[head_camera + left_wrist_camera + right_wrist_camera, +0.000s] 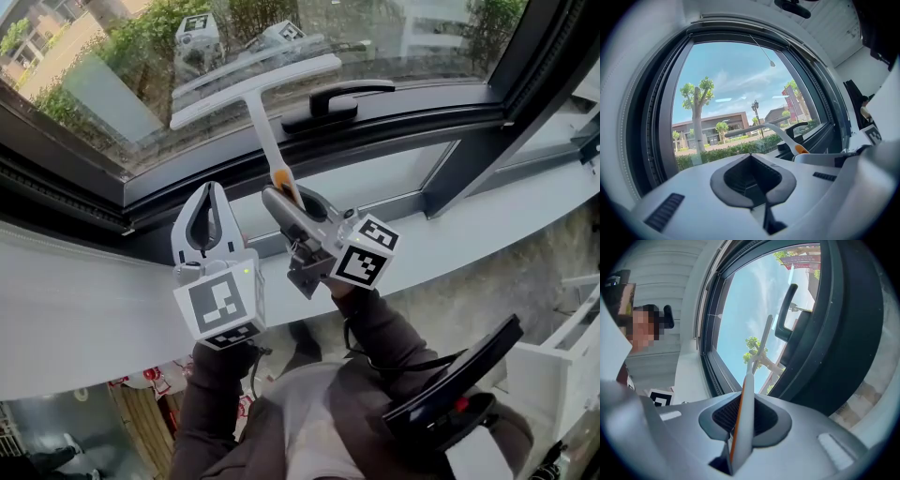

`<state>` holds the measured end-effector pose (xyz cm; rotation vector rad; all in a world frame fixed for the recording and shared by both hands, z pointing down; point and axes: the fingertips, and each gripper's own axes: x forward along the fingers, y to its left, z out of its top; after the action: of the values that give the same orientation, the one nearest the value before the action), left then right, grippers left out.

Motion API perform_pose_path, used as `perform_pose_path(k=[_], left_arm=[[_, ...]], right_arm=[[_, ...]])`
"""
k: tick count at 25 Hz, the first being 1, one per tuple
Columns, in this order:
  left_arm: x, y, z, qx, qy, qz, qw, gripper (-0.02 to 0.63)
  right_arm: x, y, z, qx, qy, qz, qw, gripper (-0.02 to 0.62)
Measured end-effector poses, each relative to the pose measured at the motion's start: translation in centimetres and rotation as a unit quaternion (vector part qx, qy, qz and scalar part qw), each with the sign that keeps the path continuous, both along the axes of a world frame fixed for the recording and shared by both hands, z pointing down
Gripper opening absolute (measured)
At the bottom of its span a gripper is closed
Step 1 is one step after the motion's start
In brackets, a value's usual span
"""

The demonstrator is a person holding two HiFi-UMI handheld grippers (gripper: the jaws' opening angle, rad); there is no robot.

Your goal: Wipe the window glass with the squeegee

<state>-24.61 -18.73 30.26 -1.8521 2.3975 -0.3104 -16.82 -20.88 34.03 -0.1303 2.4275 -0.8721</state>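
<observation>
The right tongs (284, 202) are closed on the thin handle of the squeegee (265, 131), whose blade lies low on the window glass (103, 66), probably touching it. The left tongs (208, 204) are closed with nothing between them, beside the right ones. The blade end is near the window handle (333, 101), so a sideways stroke may hit it and twist the squeegee in the grip.

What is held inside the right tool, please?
The right tool is shut on the squeegee handle, white with orange; the handle's bottom end is hidden within the tool.
</observation>
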Motion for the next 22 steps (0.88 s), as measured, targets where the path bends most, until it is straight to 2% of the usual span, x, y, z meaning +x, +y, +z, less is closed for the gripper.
perform_pose_path(k=[16,22], left_arm=[[-0.6,-0.5,0.8,0.003,0.000,0.010,1.0000,0.000],[-1.4,-0.2,0.5,0.008,0.010,0.011,0.9999,0.000]], right_arm=[[0.2,-0.2,1.8,-0.015,0.011,-0.002,1.000,0.058],[0.3,-0.2,3.1,-0.013,0.045,0.009,0.999,0.058]])
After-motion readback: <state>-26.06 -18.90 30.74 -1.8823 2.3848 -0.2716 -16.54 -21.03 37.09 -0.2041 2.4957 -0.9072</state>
